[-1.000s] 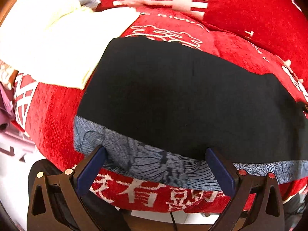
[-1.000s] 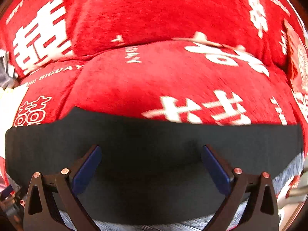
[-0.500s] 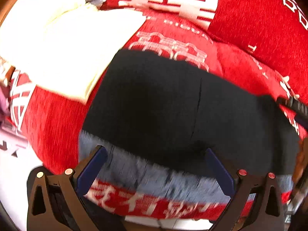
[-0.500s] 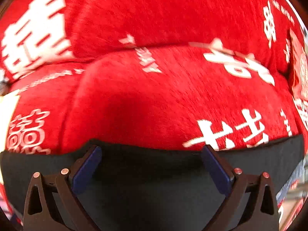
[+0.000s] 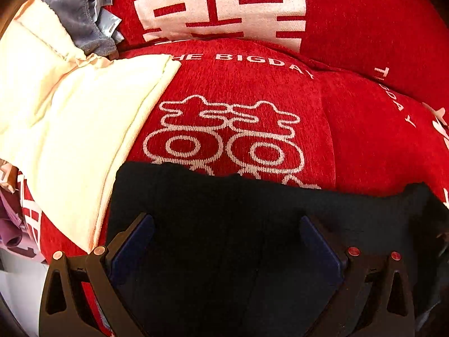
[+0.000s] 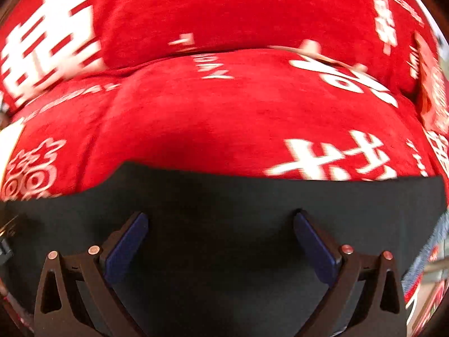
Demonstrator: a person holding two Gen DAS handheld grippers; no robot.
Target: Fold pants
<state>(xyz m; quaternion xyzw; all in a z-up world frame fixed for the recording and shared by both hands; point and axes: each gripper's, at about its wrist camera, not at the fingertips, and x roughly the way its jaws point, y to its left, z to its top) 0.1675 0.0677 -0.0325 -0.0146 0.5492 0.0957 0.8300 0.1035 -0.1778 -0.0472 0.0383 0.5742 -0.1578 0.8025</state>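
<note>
- The black pants (image 5: 230,224) lie spread across the near part of a red cushion (image 5: 252,90) printed with white characters, their far edge running left to right.
- The left hand-held gripper (image 5: 226,229) sits over the dark fabric, its blue pads (image 5: 132,241) spread wide, released.
- The right hand-held gripper (image 6: 220,226) is likewise released above the pants (image 6: 224,196).
- A cream folded garment (image 5: 78,129) lies just left of the pants, a grey cloth (image 5: 75,8) beyond it.

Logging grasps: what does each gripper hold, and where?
Nothing. The left gripper and right gripper are both open over the black pants.
</note>
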